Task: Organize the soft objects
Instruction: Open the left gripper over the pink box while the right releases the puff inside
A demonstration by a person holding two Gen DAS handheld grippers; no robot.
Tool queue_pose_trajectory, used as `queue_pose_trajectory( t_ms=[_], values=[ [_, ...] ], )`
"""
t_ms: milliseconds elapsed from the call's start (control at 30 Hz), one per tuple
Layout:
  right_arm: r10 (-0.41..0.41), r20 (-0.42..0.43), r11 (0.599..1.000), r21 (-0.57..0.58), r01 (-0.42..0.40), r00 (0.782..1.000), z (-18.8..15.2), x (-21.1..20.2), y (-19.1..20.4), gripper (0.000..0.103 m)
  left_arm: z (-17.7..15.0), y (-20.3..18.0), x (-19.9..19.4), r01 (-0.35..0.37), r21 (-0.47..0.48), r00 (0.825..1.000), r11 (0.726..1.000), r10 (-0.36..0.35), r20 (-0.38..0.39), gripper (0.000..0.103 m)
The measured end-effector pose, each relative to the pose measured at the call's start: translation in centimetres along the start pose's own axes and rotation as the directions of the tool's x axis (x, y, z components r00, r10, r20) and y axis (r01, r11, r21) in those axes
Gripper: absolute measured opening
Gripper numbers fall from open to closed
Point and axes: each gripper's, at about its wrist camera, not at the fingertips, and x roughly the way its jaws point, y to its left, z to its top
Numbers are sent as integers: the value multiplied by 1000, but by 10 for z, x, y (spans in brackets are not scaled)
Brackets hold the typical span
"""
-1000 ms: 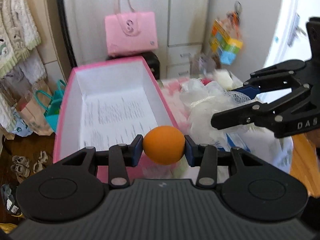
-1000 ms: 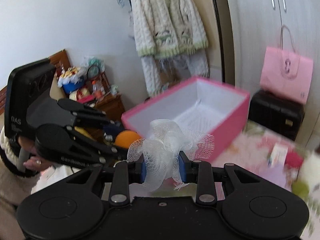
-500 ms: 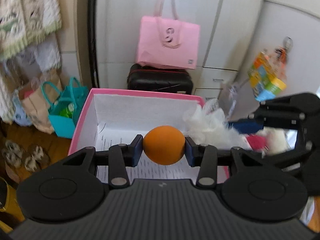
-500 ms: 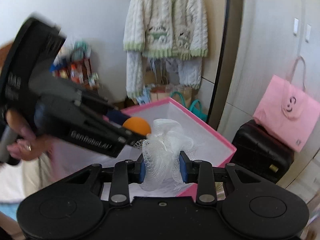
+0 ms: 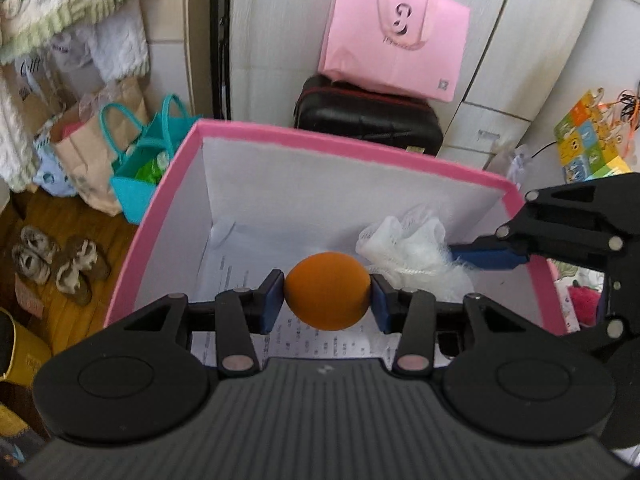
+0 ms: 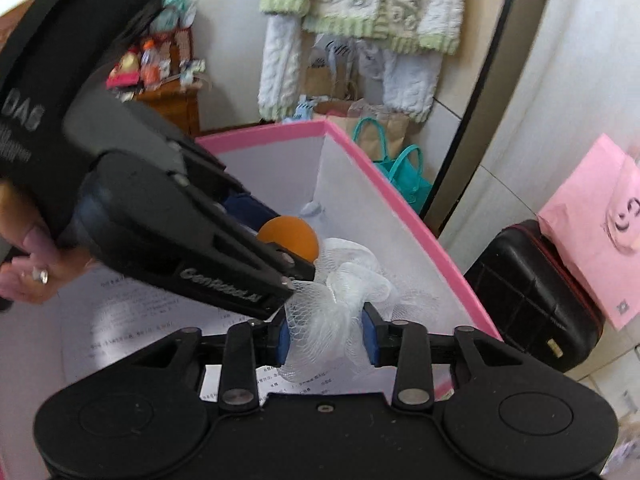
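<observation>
Left gripper [image 5: 327, 295]: black linkage body, blue pads, silver pivot screws, ribbed grey housing behind pads. "DAS" and "GenRobot.AI" lettering seen on side. Ring worn on hand [image 6: 28, 264] beside housing.

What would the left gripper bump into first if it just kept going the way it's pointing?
Probably the printed paper lining the floor of the pink box. The left gripper, its jaws opening around the orange ball, aims down into the box; nothing else seems to lie ahead, though depth is uncertain.
</observation>
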Motion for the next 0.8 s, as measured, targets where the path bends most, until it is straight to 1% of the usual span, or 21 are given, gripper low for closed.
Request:
queue_pose_trajectory(
  t_ms=[33,100,167,200,233,300,433,467,500,567,667,800],
  values=[
    [-14,1,1000,-7,14,1000,-1,1,1,49,0,-1,1,-4,2,1000,1000,4,-7,48],
    [-24,5,1000,-7,24,1000,-4,1,1,52,0,-3,-1,-24,24,1000,999,25,-8,61],
    [-39,17,999,26,39,999,-6,-5,0,58,1,-5,-7,-35,54,999,998,34,15,66],
    [-37,30,998,49,36,999,-6,-10,-1,62,0,-7,-13,-28,69,999,997,26,32,68],
    [-23,51,998,64,20,998,-7,-17,-1,66,0,-9,-21,-23,81,999,996,19,43,69],
    [-8,97,996,89,0,995,-11,-38,1,69,-1,-9,-37,-14,96,998,995,8,68,70],
    [-37,143,984,179,11,989,-23,-72,5,71,-10,-8,-78,10,124,989,992,-27,142,74],
    [-34,158,978,208,1,987,-28,-81,6,71,-12,-9,-86,9,141,988,990,-31,152,78],
    [-29,167,971,238,-12,986,-31,-87,6,71,-15,-11,-94,3,158,988,988,-27,152,80],
    [-37,190,958,287,-19,981,-40,-101,12,71,-19,-13,-105,-20,149,989,989,-2,146,80],
    [-67,219,944,331,-10,973,-53,-121,25,71,-29,-20,-129,-18,196,984,980,-17,177,80],
    [-89,258,932,362,-11,962,-73,-156,48,71,-48,-33,-164,-9,267,982,964,-42,185,80]
  ],
)
